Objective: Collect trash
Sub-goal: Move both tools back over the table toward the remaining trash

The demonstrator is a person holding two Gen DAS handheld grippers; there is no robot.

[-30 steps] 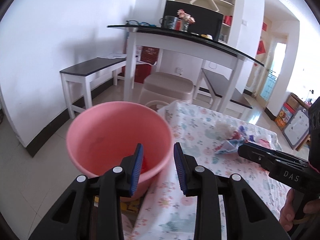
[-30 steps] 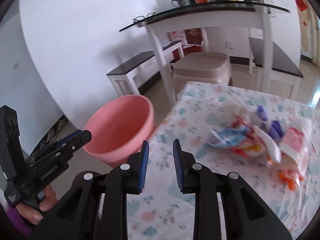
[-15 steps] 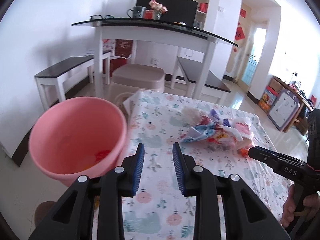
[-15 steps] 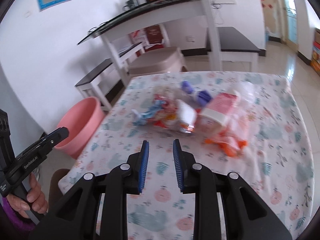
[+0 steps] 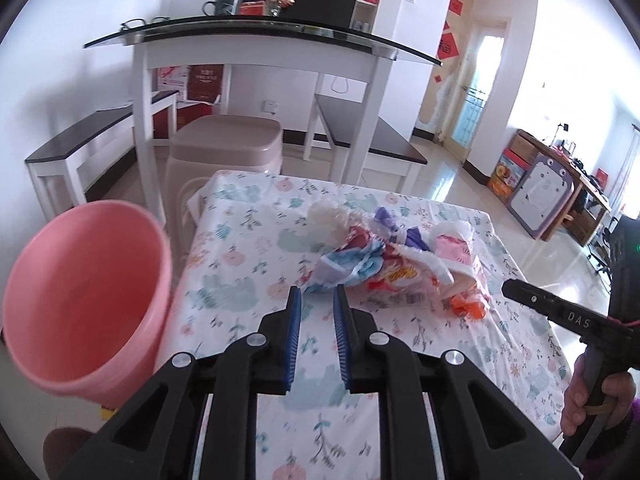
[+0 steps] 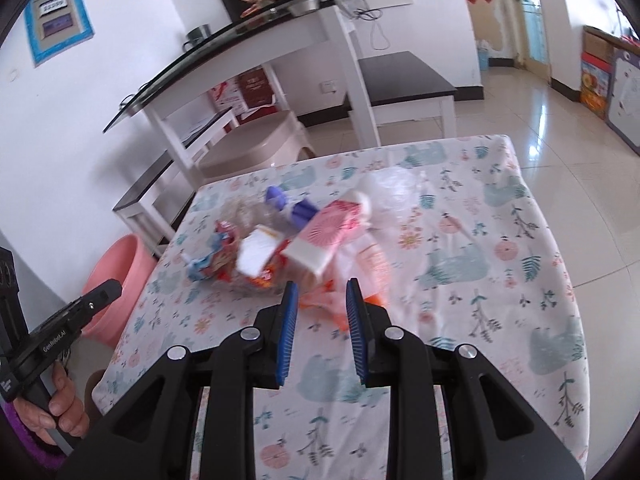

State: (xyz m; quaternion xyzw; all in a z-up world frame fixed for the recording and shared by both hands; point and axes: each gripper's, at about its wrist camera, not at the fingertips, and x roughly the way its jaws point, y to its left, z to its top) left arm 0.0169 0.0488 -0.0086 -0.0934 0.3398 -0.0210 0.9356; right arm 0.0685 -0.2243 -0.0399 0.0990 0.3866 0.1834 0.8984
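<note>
A loose heap of wrappers (image 5: 392, 264) lies mid-table on the flowered table (image 5: 248, 240). The left hand-held gripper (image 5: 316, 304) is closing on nothing, just short of the heap's near edge; the right hand-held gripper (image 6: 322, 292), jaws slightly apart and empty, hovers by an orange scrap (image 6: 332, 304). The risk: slippery, tangled plastic may drag neighbours off the table. The pink bucket (image 5: 84, 300) waits at the left, nothing between.

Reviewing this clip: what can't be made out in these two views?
- Pink plastic bucket: left wrist view, motion-blurred, bottom cut by the left gripper, whose empty jaws are closing.
- Pile of crumpled wrappers: right wrist view, blurred, print unreadable.
- Orange scrap: partly behind the right gripper.
</note>
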